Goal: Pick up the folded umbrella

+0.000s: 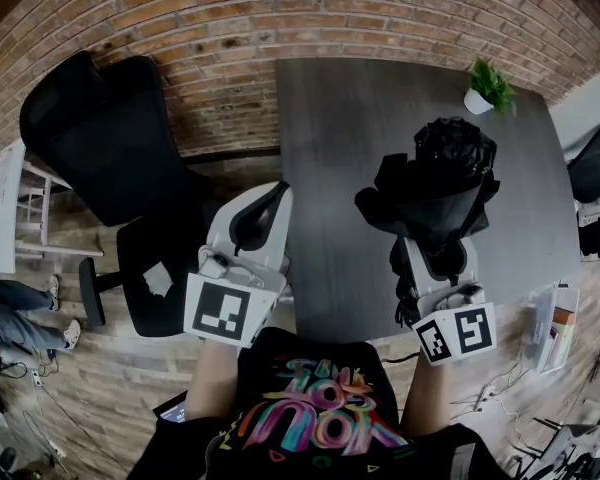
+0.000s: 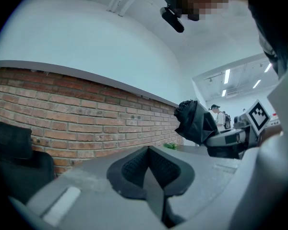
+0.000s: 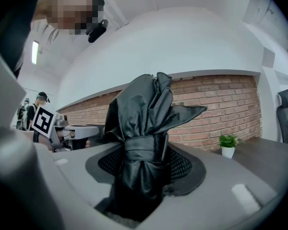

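Observation:
The folded black umbrella is off the table, standing up out of my right gripper, which is shut on its lower part. In the right gripper view the umbrella, bound by its strap, fills the gap between the jaws of the right gripper. My left gripper hovers at the table's left edge. It is shut, with its black pads pressed together and nothing between them. The left gripper view also catches the umbrella and the right gripper off to the right.
A dark table runs away from me to a brick wall. A small potted plant stands at its far right corner. One black office chair is to the left and another to the right. Papers and cables lie on the floor.

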Action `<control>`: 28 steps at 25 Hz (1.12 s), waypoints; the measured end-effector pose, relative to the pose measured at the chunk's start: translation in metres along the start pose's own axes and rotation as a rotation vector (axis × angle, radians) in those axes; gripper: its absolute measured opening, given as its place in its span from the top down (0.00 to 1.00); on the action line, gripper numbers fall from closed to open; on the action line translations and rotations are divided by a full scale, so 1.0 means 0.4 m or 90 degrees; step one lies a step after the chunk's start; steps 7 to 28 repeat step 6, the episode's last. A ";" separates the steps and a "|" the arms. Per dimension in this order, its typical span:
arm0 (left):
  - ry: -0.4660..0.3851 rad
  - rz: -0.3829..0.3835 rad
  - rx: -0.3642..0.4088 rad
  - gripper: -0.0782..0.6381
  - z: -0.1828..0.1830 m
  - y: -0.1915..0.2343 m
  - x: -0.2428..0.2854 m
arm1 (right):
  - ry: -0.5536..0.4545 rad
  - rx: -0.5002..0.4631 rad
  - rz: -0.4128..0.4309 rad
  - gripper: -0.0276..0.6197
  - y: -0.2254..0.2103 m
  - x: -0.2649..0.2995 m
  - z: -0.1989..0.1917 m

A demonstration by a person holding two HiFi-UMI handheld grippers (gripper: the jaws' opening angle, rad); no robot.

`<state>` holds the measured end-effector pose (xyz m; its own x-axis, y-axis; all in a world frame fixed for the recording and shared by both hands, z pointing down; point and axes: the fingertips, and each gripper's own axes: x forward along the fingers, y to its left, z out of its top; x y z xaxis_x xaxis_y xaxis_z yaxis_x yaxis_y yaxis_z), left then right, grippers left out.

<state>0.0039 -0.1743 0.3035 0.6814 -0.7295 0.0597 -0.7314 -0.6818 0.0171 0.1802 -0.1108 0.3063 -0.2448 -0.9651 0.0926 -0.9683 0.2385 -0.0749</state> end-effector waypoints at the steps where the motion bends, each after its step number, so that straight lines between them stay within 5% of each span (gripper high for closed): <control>1: 0.000 -0.001 -0.001 0.89 -0.001 -0.002 0.002 | 0.001 0.000 0.000 0.60 0.000 -0.001 -0.001; 28: -0.003 -0.003 -0.006 0.89 -0.002 -0.004 0.004 | -0.002 0.002 -0.004 0.60 -0.004 -0.005 -0.004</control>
